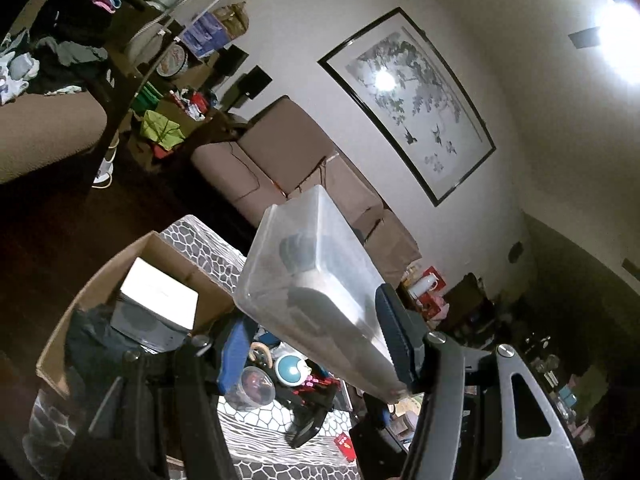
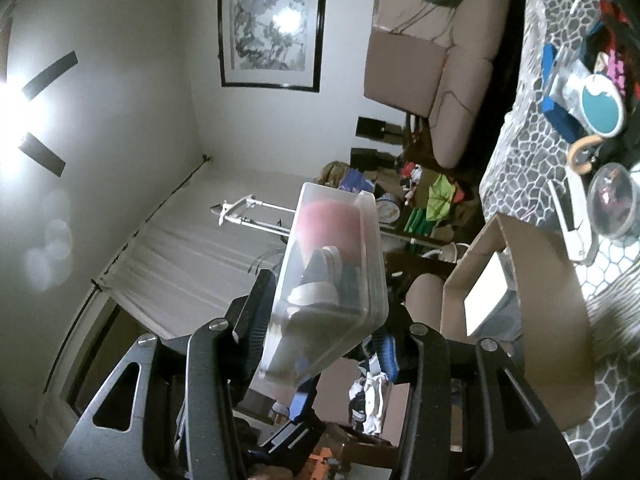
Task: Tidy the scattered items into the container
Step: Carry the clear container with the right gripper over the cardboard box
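Note:
A clear plastic container (image 1: 308, 280) is held up in the air, tilted, with dark and pale items inside. It also shows in the right wrist view (image 2: 332, 272), where a pink round item lies at its far end. My left gripper (image 1: 316, 344) is shut on one end of it. My right gripper (image 2: 324, 320) is shut on the other end. Scattered items lie on the patterned table (image 1: 256, 428) below: a teal and white round thing (image 1: 291, 369), a clear dome (image 1: 254, 388) and a wooden ring (image 1: 260, 354).
An open cardboard box (image 1: 132, 300) with a white box and dark cloth stands on the table, also in the right wrist view (image 2: 516, 304). A beige sofa (image 1: 288, 160), a framed painting (image 1: 412, 100) and floor clutter lie beyond.

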Demonstrator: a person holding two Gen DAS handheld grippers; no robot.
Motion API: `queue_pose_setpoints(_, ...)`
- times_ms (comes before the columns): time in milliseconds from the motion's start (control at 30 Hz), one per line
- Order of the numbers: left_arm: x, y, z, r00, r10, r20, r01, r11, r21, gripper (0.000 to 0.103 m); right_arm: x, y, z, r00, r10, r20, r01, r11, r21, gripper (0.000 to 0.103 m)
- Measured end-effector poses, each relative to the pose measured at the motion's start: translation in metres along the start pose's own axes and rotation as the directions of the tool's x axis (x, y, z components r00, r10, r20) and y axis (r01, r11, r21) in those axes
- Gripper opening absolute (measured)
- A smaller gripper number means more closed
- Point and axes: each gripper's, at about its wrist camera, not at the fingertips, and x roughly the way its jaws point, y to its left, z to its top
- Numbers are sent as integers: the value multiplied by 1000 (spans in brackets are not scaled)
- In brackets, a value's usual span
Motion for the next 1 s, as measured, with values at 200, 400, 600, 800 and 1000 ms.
queue_pose_setpoints(200,-6,21,3,1000,27,-7,-27,999,-42,59,11,7,-14,1000,6,-30,-6,1000,-4,42)
queue_pose_setpoints(400,-11,45,6,998,56,-20,-57,995,-88,59,27,7,-31,997,-13,-70,13,1000,-1,42)
queue_pose_setpoints(600,-15,68,9,996,84,-34,-87,987,-133,59,44,-13,-47,991,-80,-108,82,996,22,42)
queue_pose_setpoints(800,9,116,-2,983,132,-125,-157,963,-221,59,54,-53,-58,965,-218,-148,228,972,59,42)
queue_pose_setpoints(1000,30,154,-13,968,146,-206,-205,932,-300,59,60,-81,-59,926,-325,-193,342,938,62,43)
